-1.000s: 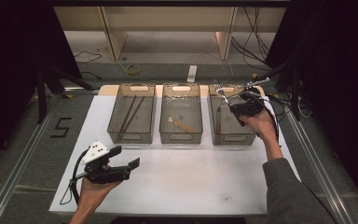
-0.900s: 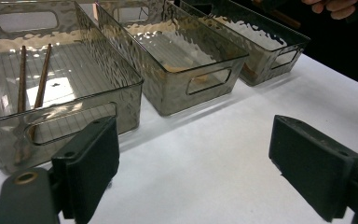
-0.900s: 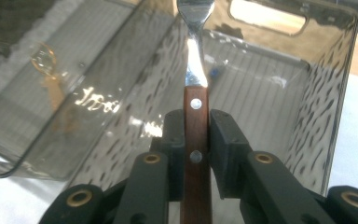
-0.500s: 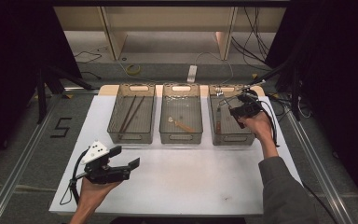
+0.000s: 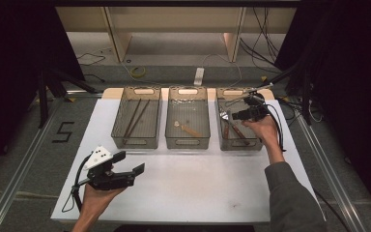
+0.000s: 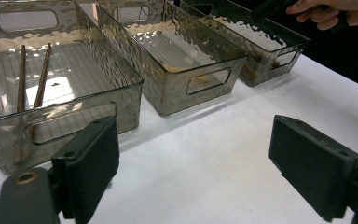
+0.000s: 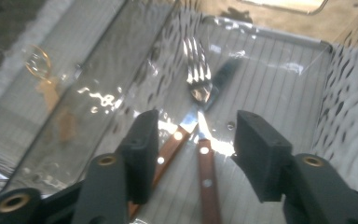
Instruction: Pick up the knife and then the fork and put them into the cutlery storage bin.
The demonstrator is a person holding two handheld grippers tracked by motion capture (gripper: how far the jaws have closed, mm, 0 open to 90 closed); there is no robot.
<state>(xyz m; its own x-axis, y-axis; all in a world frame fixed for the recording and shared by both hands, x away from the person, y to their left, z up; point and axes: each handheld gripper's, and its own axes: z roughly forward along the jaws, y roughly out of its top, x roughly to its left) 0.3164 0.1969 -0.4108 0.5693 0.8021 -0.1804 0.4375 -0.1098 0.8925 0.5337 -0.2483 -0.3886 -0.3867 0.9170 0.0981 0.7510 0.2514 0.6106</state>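
Note:
Three smoky clear bins stand in a row on the white table. The left bin (image 5: 136, 122) (image 6: 51, 88) holds two dark chopsticks (image 5: 134, 117) (image 6: 41, 79). A wooden spoon (image 5: 188, 128) lies in the middle bin (image 5: 187, 122). In the right bin (image 5: 236, 123) lie a fork (image 7: 197, 77) and a second wooden-handled utensil (image 7: 205, 172). My right gripper (image 5: 241, 115) (image 7: 196, 154) hovers open inside that bin, just above the two handles, gripping nothing. My left gripper (image 5: 128, 166) (image 6: 193, 163) is open and empty over the bare table in front of the left bin.
The white table (image 5: 198, 183) has free room in front of the bins. Cables (image 5: 135, 72) and shelf legs lie on the floor beyond the far edge. A metal rail (image 5: 328, 174) runs along the right side.
My right gripper has moved a little toward the front of the right bin. The left gripper has stayed still.

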